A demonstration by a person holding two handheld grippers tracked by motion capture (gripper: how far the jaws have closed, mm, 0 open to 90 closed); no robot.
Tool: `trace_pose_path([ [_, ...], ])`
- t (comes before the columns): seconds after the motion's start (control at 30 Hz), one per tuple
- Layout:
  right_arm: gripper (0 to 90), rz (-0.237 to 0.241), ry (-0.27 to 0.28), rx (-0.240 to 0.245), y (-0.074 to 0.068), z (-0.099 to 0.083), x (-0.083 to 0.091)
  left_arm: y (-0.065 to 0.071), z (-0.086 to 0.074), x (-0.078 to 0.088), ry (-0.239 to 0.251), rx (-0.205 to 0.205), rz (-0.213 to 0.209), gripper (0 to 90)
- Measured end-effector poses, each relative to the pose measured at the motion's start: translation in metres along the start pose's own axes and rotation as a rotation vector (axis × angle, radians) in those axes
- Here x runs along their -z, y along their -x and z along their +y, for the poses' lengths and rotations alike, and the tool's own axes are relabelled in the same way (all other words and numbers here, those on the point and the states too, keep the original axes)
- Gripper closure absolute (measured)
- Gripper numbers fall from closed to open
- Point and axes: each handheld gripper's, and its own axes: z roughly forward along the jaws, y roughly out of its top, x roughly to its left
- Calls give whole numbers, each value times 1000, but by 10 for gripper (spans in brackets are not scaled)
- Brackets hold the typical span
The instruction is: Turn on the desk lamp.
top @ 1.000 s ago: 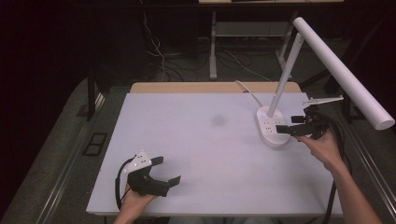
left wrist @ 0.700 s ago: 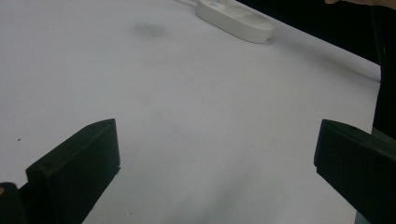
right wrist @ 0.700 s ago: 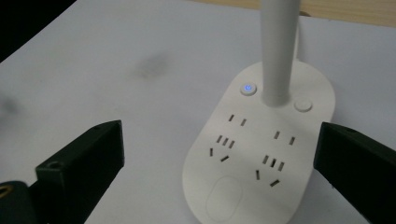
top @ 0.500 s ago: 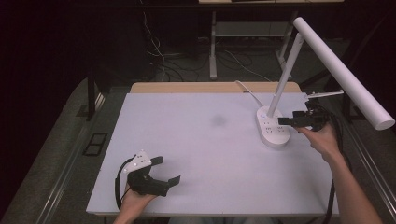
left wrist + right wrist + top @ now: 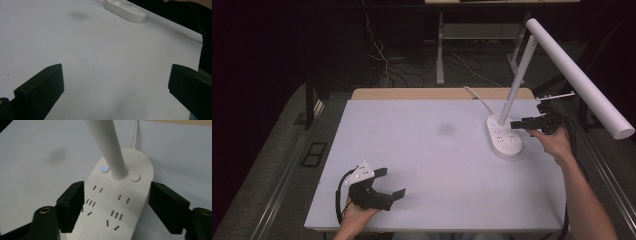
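Note:
A white desk lamp stands at the table's right: an oval base (image 5: 504, 140) with socket slots, a slanted stem (image 5: 517, 75) and a long tube head (image 5: 577, 75). My right gripper (image 5: 524, 121) reaches in from the right, just over the base near the stem. In the right gripper view its jaws (image 5: 116, 190) straddle the base (image 5: 125, 195), one over each long side, and have just been closing; I see no pad pressing. A blue-lit button (image 5: 105, 168) and a white button (image 5: 135, 177) flank the stem. My left gripper (image 5: 384, 182) rests open at the front left, with bare table between its jaws (image 5: 115, 75).
The white table top (image 5: 437, 165) has a dark smudge (image 5: 445, 129) near its middle and a wooden strip (image 5: 412, 93) along the back. The lamp's cord (image 5: 474, 97) runs off the back edge. The lamp head overhangs the right edge.
My right gripper has moved toward the back of the table, closer to the lamp stem, and its jaws stand narrower. The left gripper has stayed put.

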Motion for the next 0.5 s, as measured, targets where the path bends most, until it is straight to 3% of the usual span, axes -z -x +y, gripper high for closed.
trace_pose_path([
  [0.4, 581, -42, -2, -26, 12, 4, -20, 1, 1, -1, -2, -5, -3, 0],
  [0.5, 603, -46, -2, -32, 13, 3, -23, 1, 1, 0, -1, -7, -1, 0],
])
